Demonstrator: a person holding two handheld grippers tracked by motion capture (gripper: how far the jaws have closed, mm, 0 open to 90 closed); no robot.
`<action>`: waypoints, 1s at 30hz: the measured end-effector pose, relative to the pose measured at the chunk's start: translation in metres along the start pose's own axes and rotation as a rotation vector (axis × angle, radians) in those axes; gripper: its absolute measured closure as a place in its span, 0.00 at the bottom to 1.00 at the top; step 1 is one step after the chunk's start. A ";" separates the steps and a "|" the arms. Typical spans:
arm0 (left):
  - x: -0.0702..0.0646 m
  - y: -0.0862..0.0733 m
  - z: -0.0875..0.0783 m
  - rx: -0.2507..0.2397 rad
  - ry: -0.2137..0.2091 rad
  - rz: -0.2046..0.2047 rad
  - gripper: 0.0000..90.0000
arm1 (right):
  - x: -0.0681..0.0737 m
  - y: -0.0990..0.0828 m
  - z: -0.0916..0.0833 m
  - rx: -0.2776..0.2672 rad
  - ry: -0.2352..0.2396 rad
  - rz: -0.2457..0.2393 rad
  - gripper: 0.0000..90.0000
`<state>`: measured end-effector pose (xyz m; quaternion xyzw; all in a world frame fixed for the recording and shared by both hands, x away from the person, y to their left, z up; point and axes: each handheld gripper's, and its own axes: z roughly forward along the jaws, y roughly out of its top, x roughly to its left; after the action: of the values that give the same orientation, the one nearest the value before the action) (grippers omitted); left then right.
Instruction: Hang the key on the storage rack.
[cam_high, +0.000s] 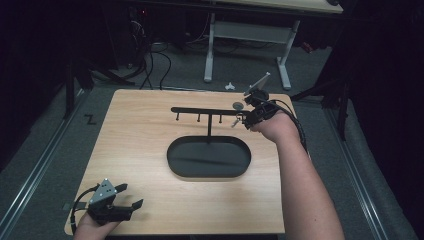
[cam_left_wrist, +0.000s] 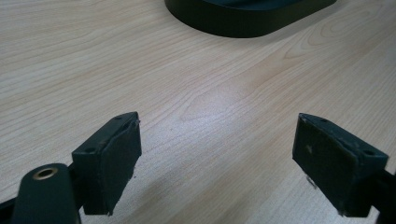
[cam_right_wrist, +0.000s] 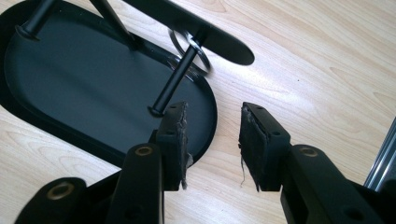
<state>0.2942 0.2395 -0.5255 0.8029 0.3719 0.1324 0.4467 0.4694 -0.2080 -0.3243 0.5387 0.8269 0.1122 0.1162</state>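
A black stand has an oval tray base (cam_high: 220, 161) and a thin post carrying a horizontal bar (cam_high: 200, 110) with several short pegs. My right gripper (cam_high: 241, 119) is at the bar's right end. In the right gripper view its jaws (cam_right_wrist: 212, 135) stand partly open with nothing between the pads; one pad sits just beside the tip of the last peg (cam_right_wrist: 173, 79). A silver ring (cam_right_wrist: 203, 63) hangs on that peg, up near the bar. My left gripper (cam_high: 131, 196) rests at the table's front left corner, open wide over bare wood (cam_left_wrist: 215, 158).
The light wooden table (cam_high: 140, 145) ends close to the right gripper on the right side. The tray's rim (cam_left_wrist: 243, 25) lies ahead of the left gripper. Beyond the table are a white desk frame (cam_high: 210, 50) and cables on the floor.
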 end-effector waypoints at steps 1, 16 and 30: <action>0.000 0.000 0.000 0.000 -0.001 0.000 0.18 | 0.000 0.000 0.000 0.000 0.000 0.000 0.68; -0.001 0.000 0.000 0.004 -0.003 0.005 0.18 | -0.003 -0.020 0.004 0.011 0.028 0.030 0.64; -0.002 0.000 0.000 0.009 -0.005 0.006 0.18 | 0.003 -0.059 0.038 0.000 0.064 0.060 0.48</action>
<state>0.2934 0.2378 -0.5253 0.8064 0.3689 0.1302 0.4434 0.4296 -0.2266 -0.3786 0.5593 0.8137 0.1328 0.0861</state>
